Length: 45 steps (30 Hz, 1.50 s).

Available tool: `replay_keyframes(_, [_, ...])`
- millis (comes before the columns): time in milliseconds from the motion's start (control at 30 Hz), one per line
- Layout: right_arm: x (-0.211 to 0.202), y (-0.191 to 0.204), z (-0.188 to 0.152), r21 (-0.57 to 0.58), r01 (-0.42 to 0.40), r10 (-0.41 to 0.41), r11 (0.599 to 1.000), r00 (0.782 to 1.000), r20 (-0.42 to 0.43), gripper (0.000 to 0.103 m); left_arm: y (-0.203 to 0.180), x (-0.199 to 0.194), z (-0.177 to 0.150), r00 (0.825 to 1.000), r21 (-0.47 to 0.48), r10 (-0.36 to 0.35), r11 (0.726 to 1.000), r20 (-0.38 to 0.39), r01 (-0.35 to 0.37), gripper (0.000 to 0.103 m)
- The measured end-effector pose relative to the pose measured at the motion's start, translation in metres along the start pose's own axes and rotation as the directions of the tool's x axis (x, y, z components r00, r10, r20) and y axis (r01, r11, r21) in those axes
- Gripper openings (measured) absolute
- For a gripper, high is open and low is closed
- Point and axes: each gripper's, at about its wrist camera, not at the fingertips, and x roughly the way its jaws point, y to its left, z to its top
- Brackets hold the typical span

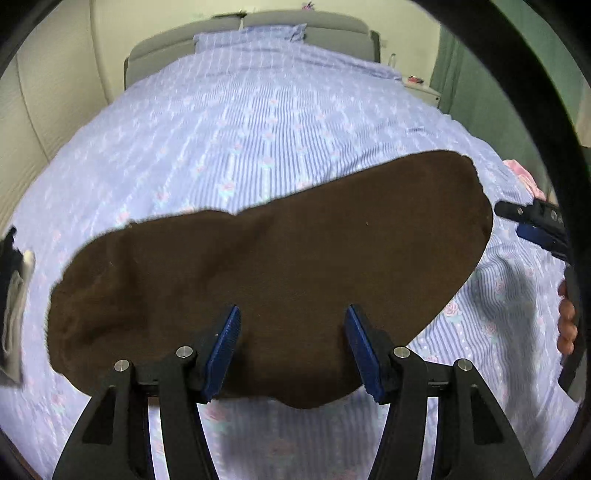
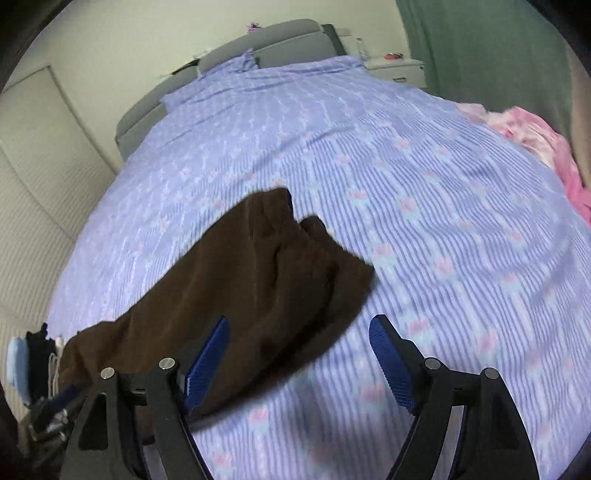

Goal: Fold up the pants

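Observation:
Dark brown pants (image 1: 280, 273) lie flat on the blue striped floral bedspread (image 1: 258, 122), stretched from lower left to upper right. My left gripper (image 1: 291, 343) is open and empty, its blue pads hovering over the near edge of the pants. In the right wrist view the pants (image 2: 258, 280) lie to the left, with a bunched end toward the middle of the bed. My right gripper (image 2: 299, 358) is open and empty, its left pad over the pants' edge, its right pad over the bedspread (image 2: 443, 221). The right gripper also shows in the left wrist view (image 1: 532, 225) at the right edge.
Pink clothing (image 2: 535, 147) lies at the bed's right edge. A pile of dark and light clothes (image 2: 33, 358) sits at the left edge. A grey headboard (image 1: 277, 29) is at the far end, a white nightstand (image 2: 399, 70) beside it, a green curtain (image 2: 480, 48) on the right.

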Motion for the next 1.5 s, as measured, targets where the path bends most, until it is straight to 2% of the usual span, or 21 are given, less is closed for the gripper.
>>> replay_keyframes(133, [0.020,-0.013,0.019,0.012,-0.019,0.019,1.000,1.000,-0.008,0.079,-0.013,0.021,0.002,1.000,-0.038,0.017,0.999,-0.024,-0.018,0.058])
replay_keyframes(233, [0.040,-0.021,0.023,0.010,-0.013,0.014,1.000,0.999,-0.048,0.080,-0.022,0.031,-0.003,0.999,-0.046,0.037,0.998,-0.032,-0.038,0.058])
replay_keyframes(333, [0.058,-0.026,0.022,0.004,-0.013,0.014,1.000,0.996,-0.088,0.086,-0.024,0.035,-0.005,0.998,-0.036,0.063,0.997,-0.028,-0.064,0.058])
replay_keyframes(500, [0.084,-0.043,0.012,0.108,-0.113,0.130,0.988,0.979,-0.160,0.088,-0.031,0.040,-0.001,0.995,-0.022,0.089,0.996,-0.035,-0.090,0.058])
replay_keyframes(533, [0.085,-0.044,0.012,0.113,-0.120,0.137,0.986,0.979,-0.154,0.086,-0.030,0.038,-0.001,0.995,-0.018,0.092,0.996,-0.034,-0.093,0.058])
replay_keyframes(567, [0.084,-0.044,0.013,0.110,-0.133,0.149,0.985,0.977,-0.152,0.071,-0.032,0.039,-0.001,0.995,-0.013,0.097,0.995,-0.034,-0.097,0.058])
replay_keyframes(600, [0.081,-0.043,0.014,0.106,-0.139,0.155,0.985,0.975,-0.159,0.061,-0.033,0.040,0.000,0.994,-0.011,0.101,0.995,-0.035,-0.102,0.058])
replay_keyframes(633, [0.076,-0.044,0.015,0.111,-0.135,0.151,0.985,0.977,-0.151,0.055,-0.033,0.040,0.000,0.994,-0.012,0.104,0.994,-0.035,-0.105,0.058])
replay_keyframes(667, [0.068,-0.045,0.016,0.123,-0.144,0.161,0.982,0.977,-0.140,0.041,-0.033,0.040,0.000,0.994,-0.014,0.105,0.994,-0.037,-0.105,0.058])
replay_keyframes(700, [0.055,-0.047,0.017,0.145,-0.164,0.181,0.976,0.977,-0.114,0.037,-0.033,0.038,0.001,0.994,-0.017,0.104,0.994,-0.036,-0.105,0.058])
replay_keyframes(733, [0.040,-0.048,0.017,0.157,-0.181,0.195,0.971,0.977,-0.079,0.037,-0.031,0.034,0.000,0.994,-0.019,0.102,0.995,-0.032,-0.103,0.058])
replay_keyframes(867, [-0.010,-0.048,0.005,0.168,-0.123,0.129,0.978,0.991,-0.025,0.036,-0.030,0.038,-0.005,0.994,-0.019,0.093,0.995,-0.052,-0.094,0.058])
replay_keyframes(933, [-0.008,-0.055,-0.006,0.195,-0.069,0.080,0.978,0.996,-0.046,0.036,-0.029,0.046,-0.009,0.993,-0.023,0.080,0.996,-0.081,-0.082,0.059])
replay_keyframes(1000, [0.007,-0.068,-0.019,0.245,-0.014,0.040,0.969,0.994,-0.103,0.036,-0.028,0.055,-0.013,0.991,-0.022,0.075,0.997,-0.111,-0.078,0.060])
replay_keyframes(1067, [0.020,-0.079,-0.028,0.293,0.005,0.037,0.956,0.990,-0.136,0.036,-0.030,0.062,-0.017,0.990,0.000,0.077,0.997,-0.119,-0.077,0.062])
replay_keyframes(1133, [0.025,-0.078,-0.030,0.286,0.018,0.021,0.958,0.991,-0.134,0.036,-0.034,0.067,-0.019,0.989,0.032,0.097,0.995,-0.113,-0.094,0.064])
replay_keyframes(1233, [0.026,-0.073,-0.027,0.276,0.026,0.012,0.961,0.990,-0.137,0.041,-0.032,0.073,-0.019,0.988,0.044,0.100,0.994,-0.117,-0.096,0.065])
replay_keyframes(1333, [0.018,-0.072,-0.023,0.286,-0.008,0.042,0.958,0.992,-0.115,0.053,-0.030,0.063,-0.016,0.990,0.035,0.088,0.996,-0.109,-0.085,0.065])
replay_keyframes(1400, [0.011,-0.071,-0.022,0.265,-0.049,0.070,0.963,0.995,-0.071,0.080,-0.030,0.052,-0.015,0.994,0.026,0.069,0.997,-0.086,-0.066,0.065])
replay_keyframes(1467, [0.010,-0.071,-0.021,0.268,-0.114,0.125,0.957,0.992,-0.026,0.089,-0.032,0.045,-0.013,0.996,0.024,0.047,0.999,-0.070,-0.045,0.065])
replay_keyframes(1500, [0.011,-0.071,-0.020,0.275,-0.136,0.146,0.952,0.989,-0.015,0.090,-0.034,0.041,-0.012,0.997,0.028,0.034,0.999,-0.065,-0.032,0.065])
